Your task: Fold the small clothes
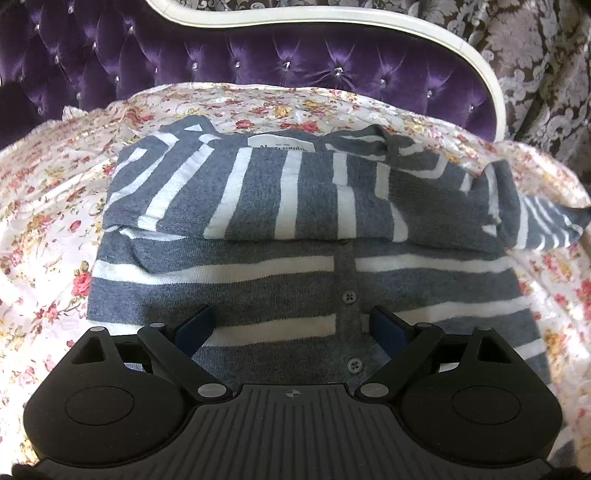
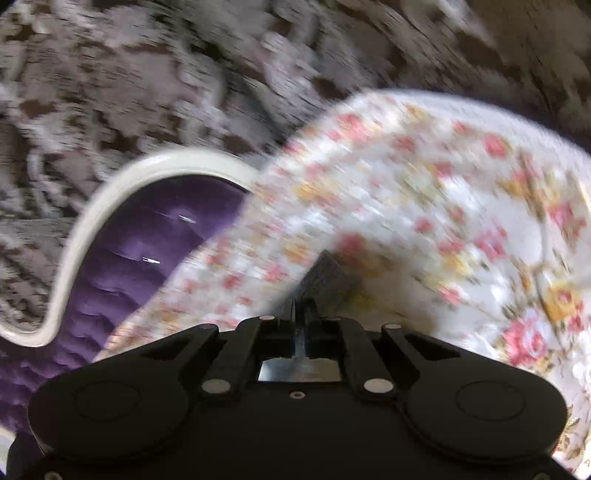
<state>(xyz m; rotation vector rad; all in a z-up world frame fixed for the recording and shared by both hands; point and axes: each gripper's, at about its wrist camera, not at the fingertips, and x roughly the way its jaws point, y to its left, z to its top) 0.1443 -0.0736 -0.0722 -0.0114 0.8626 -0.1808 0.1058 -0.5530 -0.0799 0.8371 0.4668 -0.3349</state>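
Note:
A grey cardigan with white stripes (image 1: 303, 280) lies on a floral sheet (image 1: 48, 206), its top part folded down over the body, with a white neck label (image 1: 282, 143) showing. My left gripper (image 1: 290, 318) hovers open just above the lower front, the button placket (image 1: 349, 295) between its fingers. One striped sleeve (image 1: 543, 221) stretches off to the right. In the blurred right wrist view my right gripper (image 2: 301, 306) is shut, with a bit of grey knit sleeve (image 2: 327, 273) pinched at its tips over the floral sheet (image 2: 424, 206).
A purple tufted headboard (image 1: 258, 55) with a cream frame (image 1: 369, 27) rises behind the sheet; it also shows as the purple headboard (image 2: 147, 240) left of the right gripper. A brown and silver patterned wall (image 1: 535, 55) is beyond.

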